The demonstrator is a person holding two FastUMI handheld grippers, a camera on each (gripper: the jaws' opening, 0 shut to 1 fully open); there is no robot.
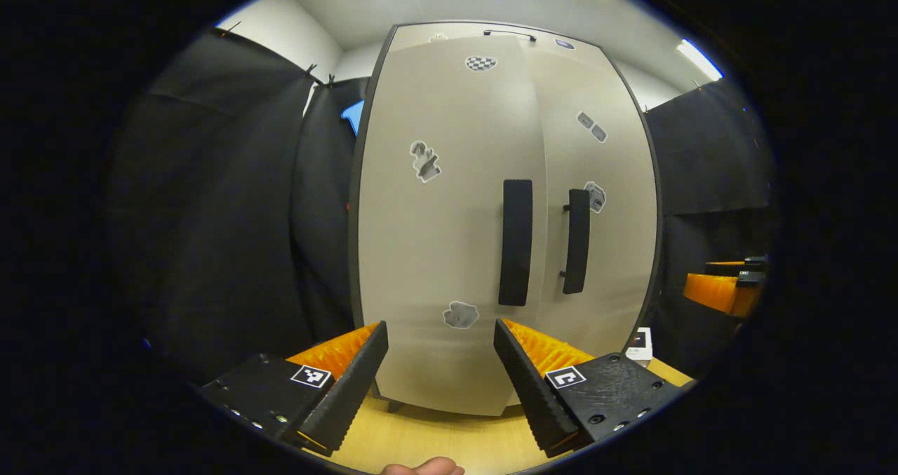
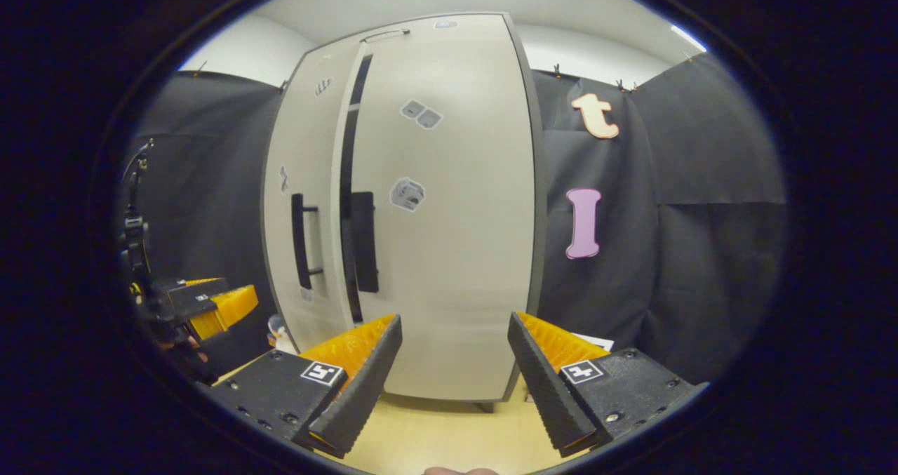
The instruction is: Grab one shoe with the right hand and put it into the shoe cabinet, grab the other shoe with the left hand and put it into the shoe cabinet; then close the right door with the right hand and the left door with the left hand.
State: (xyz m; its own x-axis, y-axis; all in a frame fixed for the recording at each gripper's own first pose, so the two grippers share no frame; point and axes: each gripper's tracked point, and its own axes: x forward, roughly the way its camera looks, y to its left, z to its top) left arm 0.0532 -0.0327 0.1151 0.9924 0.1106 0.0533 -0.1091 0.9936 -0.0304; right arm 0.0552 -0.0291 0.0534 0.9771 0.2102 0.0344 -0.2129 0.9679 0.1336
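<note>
1. Black cloth walls close in a booth where a pale shoe cabinet (image 1: pixel 505 215) stands on a light wooden floor (image 1: pixel 449 440).
2. Facing it, the left gripper (image 1: pixel 440 377) hangs with jaws wide apart and nothing between them; the right gripper (image 2: pixel 454 373) is likewise spread and empty.
3. Both shoes appear to be stowed already, out of sight behind the doors.
4. From the right gripper view, a dark gap runs between the left door (image 2: pixel 305 201) and the right door (image 2: pixel 449 201), beside the handle (image 2: pixel 364 241), so the closing step looks unfinished.
5. Next, a push on whichever panel stands ajar should seat it flush.
</note>
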